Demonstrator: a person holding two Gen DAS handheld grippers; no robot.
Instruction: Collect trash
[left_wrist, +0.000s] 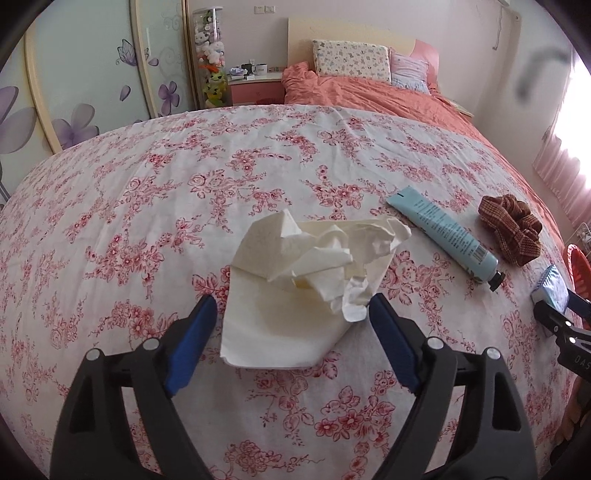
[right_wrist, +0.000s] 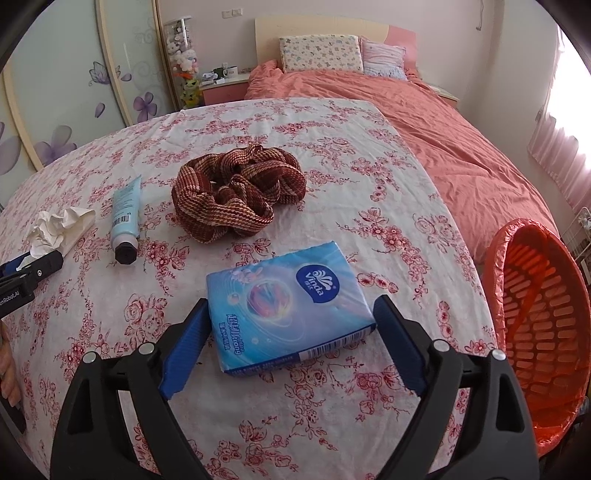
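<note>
Surface: bench under a white cloth with red floral print (left_wrist: 258, 155), set in front of a bed with a salmon duvet (right_wrist: 424, 122).
Trash: crumpled white tissue paper (left_wrist: 306, 280) lies on the cloth, between the left fingers, untouched.
Left hand-held gripper (left_wrist: 291, 314): spread wide around the tissue.
Right hand-held gripper (right_wrist: 291, 317): spread wide around a blue Vinda tissue packet (right_wrist: 288, 310).
Nearby: light-blue tube with black cap (right_wrist: 125, 218), brown woven scrunchie (right_wrist: 236, 192).
Bin: orange slatted basket with orange liner (right_wrist: 539, 325) off the bench's right edge.

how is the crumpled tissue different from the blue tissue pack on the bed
The crumpled tissue is white, loose and wrinkled; the tissue pack is blue, wrapped and flat-sided. The tissue lies between the open left gripper fingers, the pack between the open right gripper fingers. Both rest on the floral sheet.
</note>
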